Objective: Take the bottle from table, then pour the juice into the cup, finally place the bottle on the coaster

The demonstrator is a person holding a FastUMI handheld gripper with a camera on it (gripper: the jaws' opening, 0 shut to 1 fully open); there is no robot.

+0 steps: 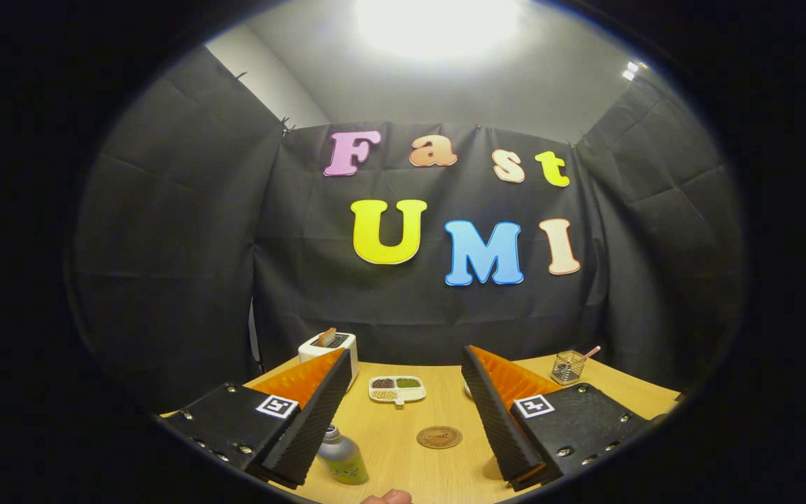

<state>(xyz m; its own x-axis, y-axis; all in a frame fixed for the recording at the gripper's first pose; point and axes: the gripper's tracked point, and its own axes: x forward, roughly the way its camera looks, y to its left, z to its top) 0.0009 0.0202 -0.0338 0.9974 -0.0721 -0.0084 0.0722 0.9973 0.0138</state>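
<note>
My gripper (403, 364) is open, its two fingers spread wide above the wooden table (403, 462) with nothing between them. A small bottle (342, 456) with a silver cap and a yellow-green label stands on the table beside the left finger, low and near me. A round brown coaster (439, 437) lies flat on the table between the fingers, a little to the right of the bottle. The right finger hides the table behind it.
A white toaster (333, 348) with a slice in it stands at the back left. A white divided dish (397, 388) of grains sits mid-table beyond the coaster. A wire holder (569, 367) with a pink stick is at the back right. A fingertip (389, 498) of a person shows at the near edge.
</note>
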